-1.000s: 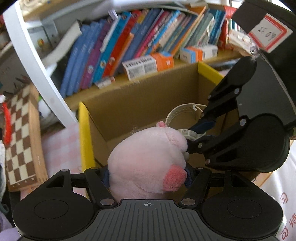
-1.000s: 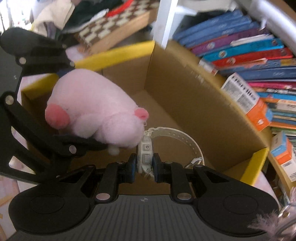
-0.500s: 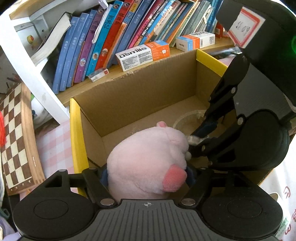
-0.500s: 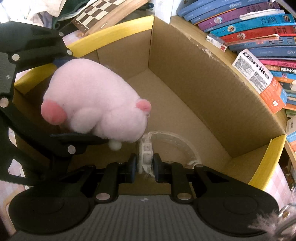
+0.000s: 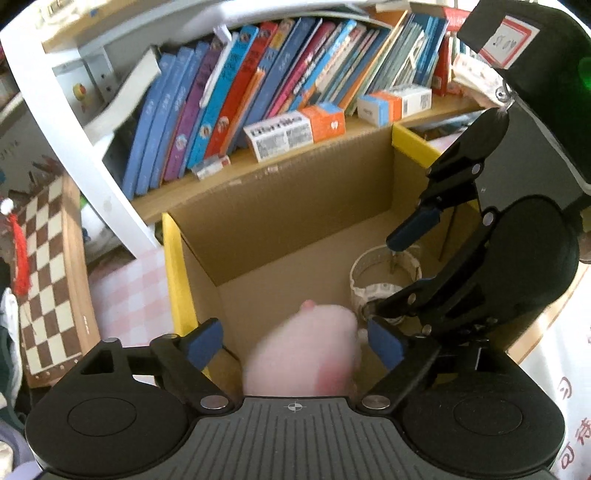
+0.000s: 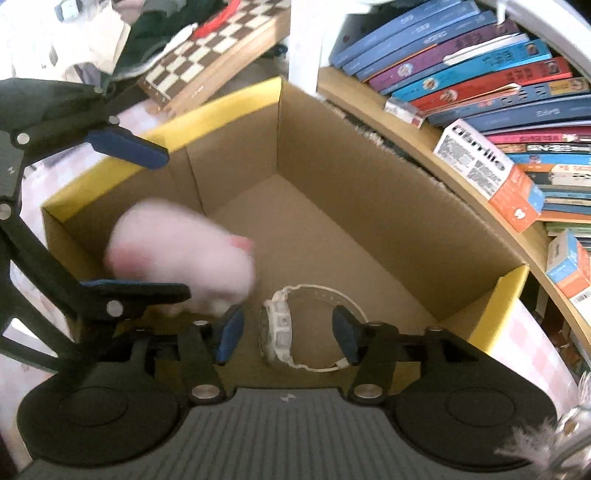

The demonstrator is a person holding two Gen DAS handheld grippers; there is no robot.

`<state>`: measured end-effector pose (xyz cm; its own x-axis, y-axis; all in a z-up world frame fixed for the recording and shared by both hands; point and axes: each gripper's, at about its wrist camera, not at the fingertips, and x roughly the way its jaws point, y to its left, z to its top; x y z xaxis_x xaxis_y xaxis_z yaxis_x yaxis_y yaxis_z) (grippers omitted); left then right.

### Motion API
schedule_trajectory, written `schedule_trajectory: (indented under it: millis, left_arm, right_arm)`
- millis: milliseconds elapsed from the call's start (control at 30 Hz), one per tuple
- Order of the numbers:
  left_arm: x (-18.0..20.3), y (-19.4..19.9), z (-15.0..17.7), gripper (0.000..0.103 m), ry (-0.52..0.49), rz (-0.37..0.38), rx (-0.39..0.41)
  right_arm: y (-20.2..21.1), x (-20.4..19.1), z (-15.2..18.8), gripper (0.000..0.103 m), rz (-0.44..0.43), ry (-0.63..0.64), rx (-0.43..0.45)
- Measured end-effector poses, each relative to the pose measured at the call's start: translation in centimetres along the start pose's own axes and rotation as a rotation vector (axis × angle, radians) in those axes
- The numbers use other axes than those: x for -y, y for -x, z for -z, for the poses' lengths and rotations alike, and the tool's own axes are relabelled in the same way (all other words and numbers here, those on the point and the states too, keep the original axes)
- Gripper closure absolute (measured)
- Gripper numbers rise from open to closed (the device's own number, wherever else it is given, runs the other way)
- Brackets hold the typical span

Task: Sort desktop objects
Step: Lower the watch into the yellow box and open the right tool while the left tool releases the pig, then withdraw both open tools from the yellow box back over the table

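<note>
Both claws hang over an open cardboard box (image 6: 369, 206) with yellow-edged flaps. Left claw (image 5: 295, 341) stands wide, its jaws having just been opening; the pink plush toy (image 5: 306, 350) sits between its blue pads without touching either, blurred, low inside the box. Right claw (image 6: 286, 334) is partly spread, its jaws also having just been opening, and the white wristwatch (image 6: 295, 326) lies on the box floor between its pads, free of both. In the right wrist view the toy (image 6: 181, 258) is just beside the watch, at its left. Behind the box runs a wooden shelf (image 5: 177, 197) packed with leaning books (image 5: 236, 96) in blue, purple and red; their spine lettering is too small to read. A white and orange carton (image 6: 491, 173) on the shelf edge carries large dark lettering that cannot be read surely, above a block of fine print. A red-bordered white label (image 5: 511, 35) on the right claw's body bears handwritten marks, illegible. A folded chessboard (image 5: 48, 280) leans at the left.
</note>
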<state>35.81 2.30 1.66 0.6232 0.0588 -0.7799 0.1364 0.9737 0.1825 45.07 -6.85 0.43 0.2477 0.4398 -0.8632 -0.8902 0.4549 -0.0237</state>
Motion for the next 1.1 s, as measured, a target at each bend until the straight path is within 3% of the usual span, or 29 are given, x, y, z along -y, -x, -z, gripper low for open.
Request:
schedule_trajectory:
  millis: [400,700,1100]
  left_arm:
    - [-0.2,5.8,0.4,0.011,0.052,-0.001,0.14]
    - [-0.1,10.8,2.6,0.008,0.116,-0.026,0.241]
    - [0.2,14.8,7.1,0.008,0.269,-0.083,0.318]
  right_arm:
    - [6.2,-1.0,1.0,0.036,0.038,-0.044,0.172]
    - [10.7,-2.7,3.5,0.035,0.108,-0.094,0.321]
    - [15.5,-5.9,8.9,0.031,0.204,-0.288,0.476]
